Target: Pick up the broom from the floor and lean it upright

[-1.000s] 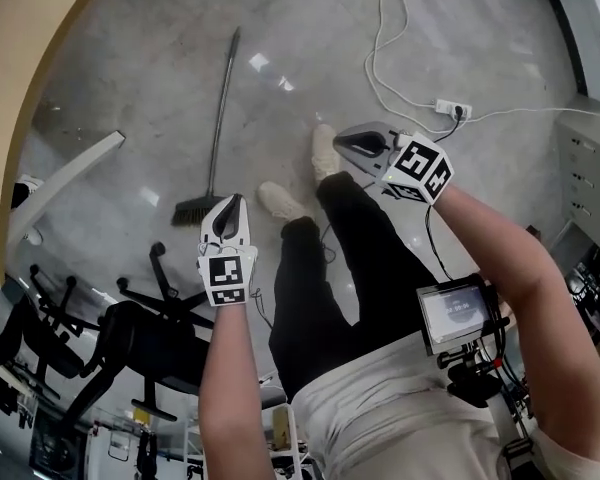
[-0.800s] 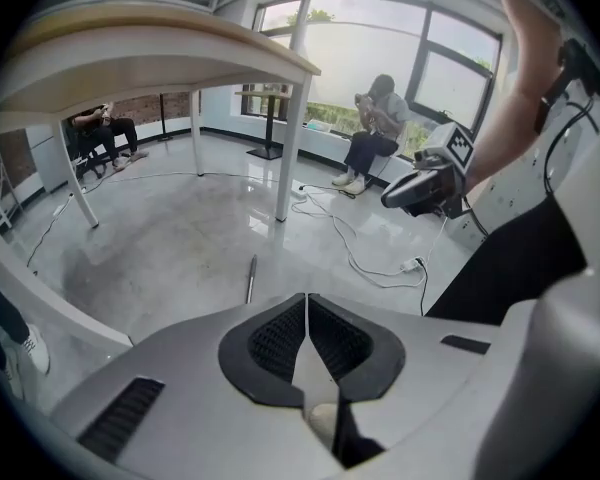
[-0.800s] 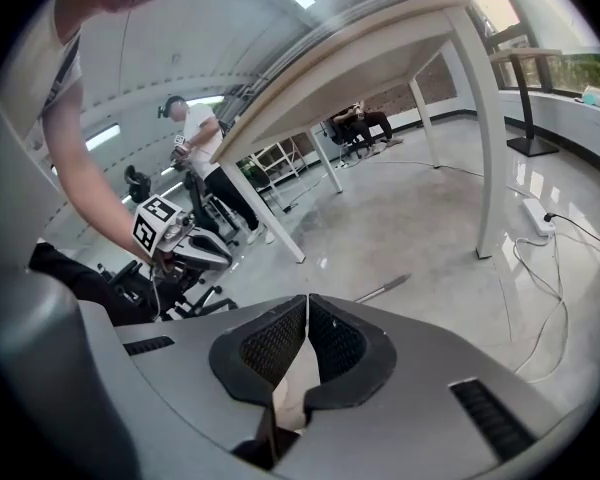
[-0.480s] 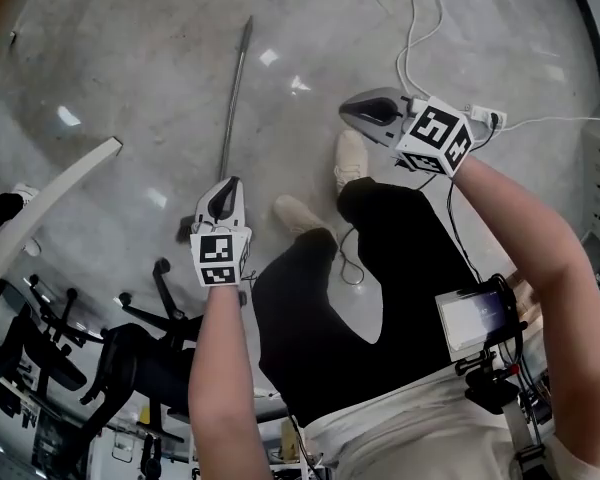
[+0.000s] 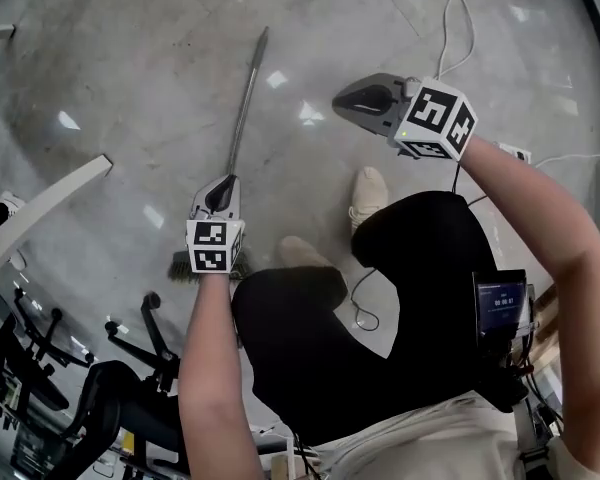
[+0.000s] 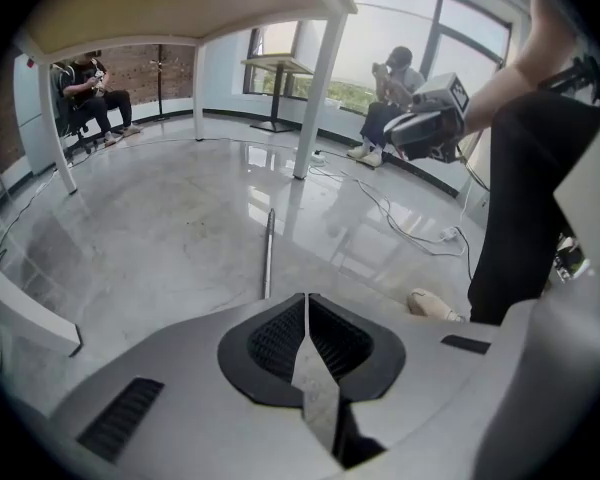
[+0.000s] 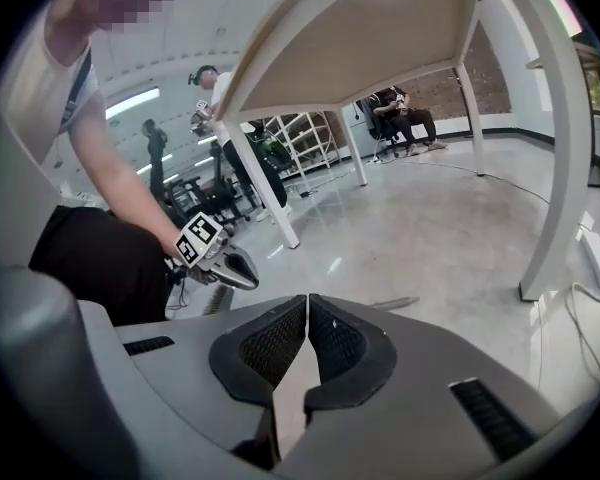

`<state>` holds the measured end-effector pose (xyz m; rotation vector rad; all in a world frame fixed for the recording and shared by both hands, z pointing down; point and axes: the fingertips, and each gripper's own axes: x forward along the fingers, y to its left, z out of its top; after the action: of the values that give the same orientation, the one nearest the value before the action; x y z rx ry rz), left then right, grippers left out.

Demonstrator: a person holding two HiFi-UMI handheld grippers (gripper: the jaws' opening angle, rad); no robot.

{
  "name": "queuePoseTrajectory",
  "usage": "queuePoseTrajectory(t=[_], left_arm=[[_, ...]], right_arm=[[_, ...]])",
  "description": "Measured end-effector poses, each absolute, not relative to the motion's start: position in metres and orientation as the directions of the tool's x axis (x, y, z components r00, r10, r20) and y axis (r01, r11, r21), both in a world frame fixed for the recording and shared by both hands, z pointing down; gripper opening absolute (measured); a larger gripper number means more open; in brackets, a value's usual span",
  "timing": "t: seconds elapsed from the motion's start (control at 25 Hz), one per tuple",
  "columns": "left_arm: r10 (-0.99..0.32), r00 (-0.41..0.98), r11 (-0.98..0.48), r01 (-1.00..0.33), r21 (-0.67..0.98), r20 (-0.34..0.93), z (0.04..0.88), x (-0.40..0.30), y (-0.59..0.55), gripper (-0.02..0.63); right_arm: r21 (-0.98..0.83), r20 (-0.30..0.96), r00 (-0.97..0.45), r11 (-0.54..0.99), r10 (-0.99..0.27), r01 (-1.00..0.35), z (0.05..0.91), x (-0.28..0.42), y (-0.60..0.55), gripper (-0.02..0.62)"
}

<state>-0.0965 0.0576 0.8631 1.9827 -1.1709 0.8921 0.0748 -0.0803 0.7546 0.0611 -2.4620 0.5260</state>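
The broom (image 5: 245, 103) lies flat on the grey floor, its metal handle running up and away and its dark bristle head (image 5: 183, 265) at the near end. My left gripper (image 5: 226, 180) hangs shut and empty directly over the lower part of the handle. In the left gripper view the handle (image 6: 268, 258) stretches away just beyond the shut jaws of my left gripper (image 6: 306, 296). My right gripper (image 5: 338, 99) is to the right of the handle, also shut and empty. From the right gripper view, my right gripper (image 7: 307, 298) faces the left gripper (image 7: 255, 283) and the handle's end (image 7: 393, 303).
The person's shoes (image 5: 368, 193) stand just right of the broom. A white table leg (image 5: 40, 208) and office chairs (image 5: 130, 368) lie at the left. Cables (image 5: 450, 18) and a power strip (image 5: 515, 153) lie at the right. Other people sit far off (image 6: 390, 78).
Both grippers have dropped toward the floor. The left one came from beside the bristle head to over the handle. The person has bent lower and the broom looks nearer.
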Motion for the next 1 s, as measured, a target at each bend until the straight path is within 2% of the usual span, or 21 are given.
queuePoseTrajectory(t=[0.6, 0.92, 1.0], left_arm=[[-0.349, 0.384, -0.46, -0.865, 0.2, 0.855, 0.989, -0.13, 0.043, 0.017], [-0.291, 0.379, -0.465, -0.858, 0.216, 0.878, 1.022, -0.111, 0.014, 0.018], [-0.296, 0.376, -0.469, -0.858, 0.21, 0.878, 1.023, -0.106, 0.001, 0.053]], right_arm=[[-0.254, 0.601, -0.784, 0.967, 0.155, -0.003, 0.839, 0.025, -0.11, 0.02], [-0.29, 0.59, -0.792, 0.957, 0.156, -0.027, 0.844, 0.019, -0.117, 0.02], [-0.296, 0.59, -0.791, 0.955, 0.162, -0.025, 0.843, 0.018, -0.116, 0.02]])
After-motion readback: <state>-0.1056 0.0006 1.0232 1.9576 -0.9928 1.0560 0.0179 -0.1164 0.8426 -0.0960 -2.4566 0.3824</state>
